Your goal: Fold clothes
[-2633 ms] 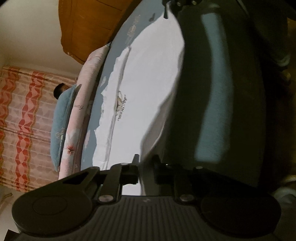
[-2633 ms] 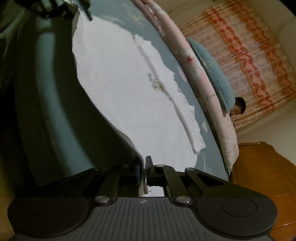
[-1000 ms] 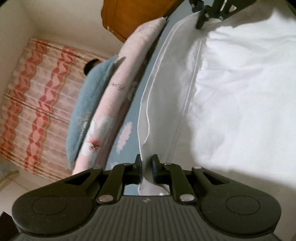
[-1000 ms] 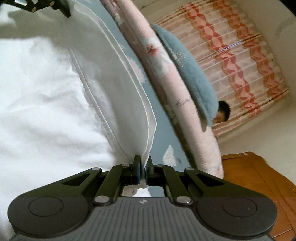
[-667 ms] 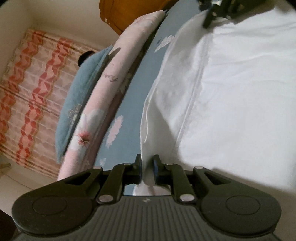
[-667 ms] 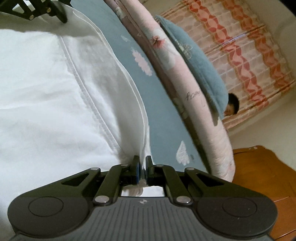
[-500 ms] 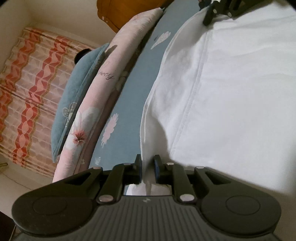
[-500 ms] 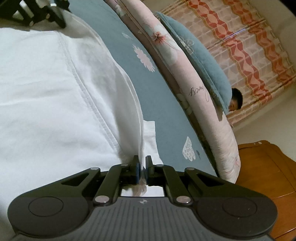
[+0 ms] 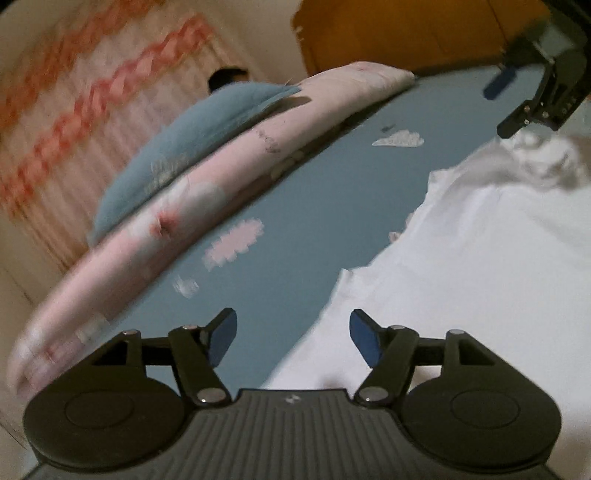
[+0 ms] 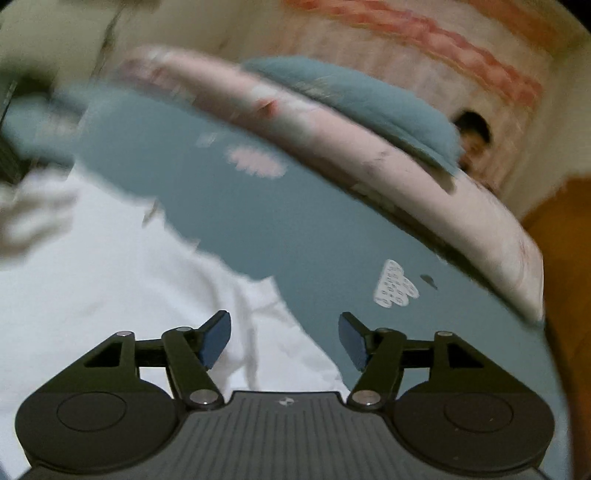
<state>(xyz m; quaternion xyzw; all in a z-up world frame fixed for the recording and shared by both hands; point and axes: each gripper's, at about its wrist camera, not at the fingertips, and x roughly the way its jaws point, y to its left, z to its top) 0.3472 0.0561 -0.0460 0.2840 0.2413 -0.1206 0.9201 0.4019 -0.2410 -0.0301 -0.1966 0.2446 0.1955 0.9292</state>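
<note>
Garment (image 9: 480, 258): white cloth, soft and matte, smooth where it lies flat, puckered into loose folds at its far end. It lies on the bed, with one irregular edge running diagonally across the sheet.

Sheet (image 9: 314, 206): plain blue-grey cotton, printed with scattered pale pink and white cloud shapes, stretched flat.

Left hand-held gripper (image 9: 291, 334): black plastic, blue pads. Its jaws have just been opening and stand wide apart, holding nothing; the garment's edge lies below the gap.

Right hand-held gripper (image 10: 284, 338): same build. Its jaws have likewise just been opening, wide and empty, over the garment's corner (image 10: 266, 332). It also shows at the upper right of the left wrist view (image 9: 524, 107), over the puckered end.

Quilt (image 9: 221, 184): pink, floral, rolled long along the bed's far side.

Pillow (image 9: 184, 147): blue, plush, resting on the quilt.

Room: curtain (image 9: 92, 81) in pleated cream with orange-red bands; wooden furniture (image 9: 406, 33), possibly a headboard; a person's head (image 10: 472, 136) behind the pillow. Both views are motion-blurred.
</note>
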